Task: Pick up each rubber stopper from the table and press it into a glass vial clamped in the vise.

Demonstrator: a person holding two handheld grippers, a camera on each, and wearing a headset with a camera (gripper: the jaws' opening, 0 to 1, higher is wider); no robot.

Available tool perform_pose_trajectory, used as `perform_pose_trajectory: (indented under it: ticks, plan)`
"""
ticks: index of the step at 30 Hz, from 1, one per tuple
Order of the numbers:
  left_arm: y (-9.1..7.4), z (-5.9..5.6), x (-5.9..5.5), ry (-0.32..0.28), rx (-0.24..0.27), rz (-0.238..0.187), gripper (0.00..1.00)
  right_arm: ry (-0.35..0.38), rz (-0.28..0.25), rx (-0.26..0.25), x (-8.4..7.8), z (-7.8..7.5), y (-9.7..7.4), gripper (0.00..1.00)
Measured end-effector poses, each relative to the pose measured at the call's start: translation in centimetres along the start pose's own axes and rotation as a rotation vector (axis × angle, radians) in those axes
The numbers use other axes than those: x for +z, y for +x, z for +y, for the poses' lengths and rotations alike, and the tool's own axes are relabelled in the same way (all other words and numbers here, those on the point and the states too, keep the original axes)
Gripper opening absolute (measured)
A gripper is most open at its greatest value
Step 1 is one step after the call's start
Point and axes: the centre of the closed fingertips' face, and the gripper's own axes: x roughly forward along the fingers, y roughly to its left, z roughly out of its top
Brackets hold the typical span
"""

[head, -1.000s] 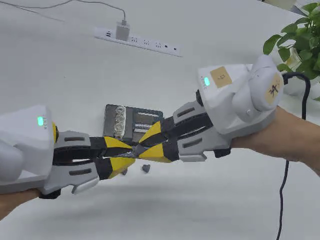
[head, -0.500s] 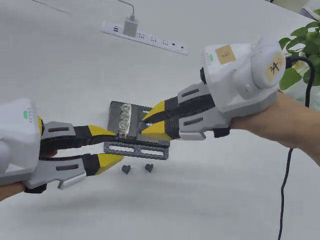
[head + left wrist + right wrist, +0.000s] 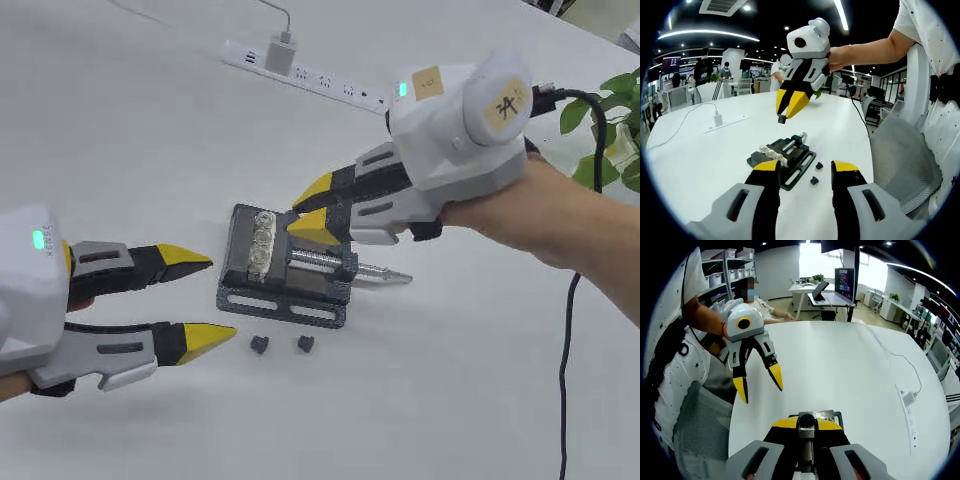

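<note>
Vise (image 3: 285, 285): centre of the head view, on the white table (image 3: 130, 150), screw handle pointing toward the right of the frame. A row of glass vials (image 3: 261, 241) is clamped upright at its left end; probably three, as the glare makes the count unsure.

Two loose stoppers (image 3: 259, 345) (image 3: 306, 344): on the table just below the vise, side by side and apart from each other.

Right gripper (image 3: 295, 220): enters from the upper right, tips above the vise just right of the vials. In the right gripper view the jaws are closed on a dark rubber stopper (image 3: 806, 421); the left gripper view shows it at the very tip (image 3: 782, 120).

Left gripper (image 3: 210, 297): lower left of the head view, jaws spread wide with nothing between them, clear of the vise.

Power strip (image 3: 300, 72): top centre, charger plugged in. Potted plant (image 3: 620, 130): right edge.
</note>
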Motion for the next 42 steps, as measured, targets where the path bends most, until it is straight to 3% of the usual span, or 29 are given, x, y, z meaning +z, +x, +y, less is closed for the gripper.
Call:
perform_pose_trajectory:
  ticks: [18, 24, 30, 36, 42]
  plan:
    - [0.0, 0.6, -0.9, -0.018, 0.013, -0.032, 0.67, -0.044, 0.151, -0.013, -2.1, -3.5, 3.9, 0.07]
    - [0.1, 0.9, -0.9, -0.035, 0.02, -0.046, 0.75, -0.032, 0.169, -0.005, -2.9, -4.2, 4.7, 0.07]
    - [0.2, 1.1, -1.1, -0.038, 0.025, -0.049, 0.82, -0.033, 0.179, 0.002, -3.0, -4.1, 4.8, 0.07]
    - [0.2, 1.5, -1.1, -0.044, 0.026, -0.048, 0.84, -0.027, 0.185, 0.007, -3.3, -4.8, 5.5, 0.07]
    - [0.1, 1.5, -1.0, -0.039, 0.024, -0.055, 0.83, -0.03, 0.192, 0.011, -3.4, -4.6, 5.6, 0.07]
